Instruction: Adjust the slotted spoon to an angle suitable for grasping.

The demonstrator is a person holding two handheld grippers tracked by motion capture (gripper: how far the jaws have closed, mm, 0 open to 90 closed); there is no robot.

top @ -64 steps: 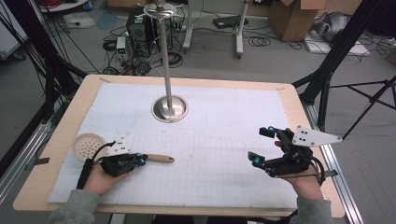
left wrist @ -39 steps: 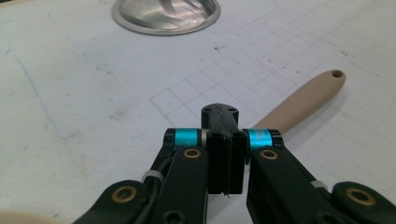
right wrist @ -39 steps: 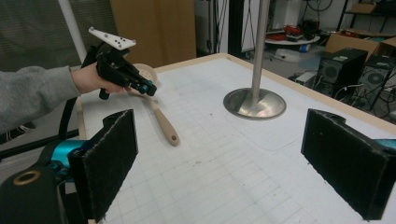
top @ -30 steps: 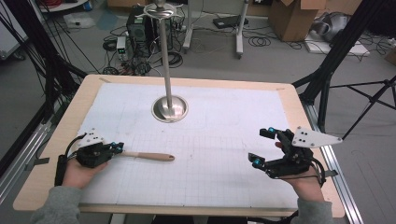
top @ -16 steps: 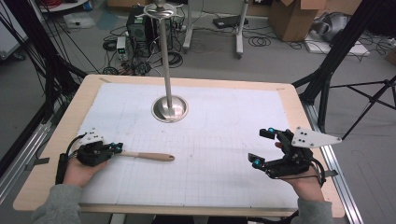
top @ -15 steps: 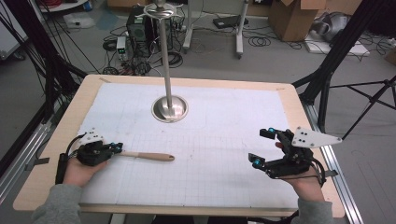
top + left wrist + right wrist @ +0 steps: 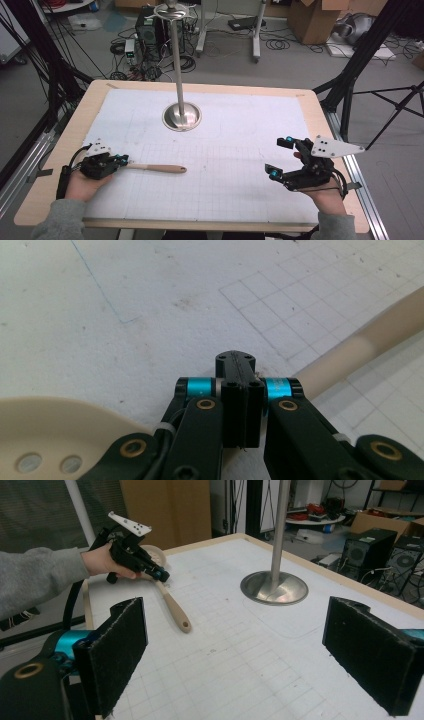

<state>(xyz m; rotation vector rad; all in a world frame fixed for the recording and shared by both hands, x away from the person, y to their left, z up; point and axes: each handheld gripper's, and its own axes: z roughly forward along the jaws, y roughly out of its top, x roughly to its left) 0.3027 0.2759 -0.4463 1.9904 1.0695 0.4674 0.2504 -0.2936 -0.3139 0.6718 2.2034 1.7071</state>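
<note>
Near the worktop's left front corner lies the slotted spoon (image 7: 155, 168), handle pointing right. On its neck the left gripper (image 7: 121, 161) has its jaws clamped together. Well apart, near the right edge, the right gripper (image 7: 281, 157) hovers wide open, empty.

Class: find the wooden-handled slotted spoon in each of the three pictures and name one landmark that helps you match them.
High view: the slotted spoon lies lower left, its handle pointing right from the left gripper.
Left gripper view: handle at the right edge, perforated head bottom left.
Right gripper view: upper left, under the far gripper.
Shared landmark: the white gridded mat; the metal stand shows in two.
</note>
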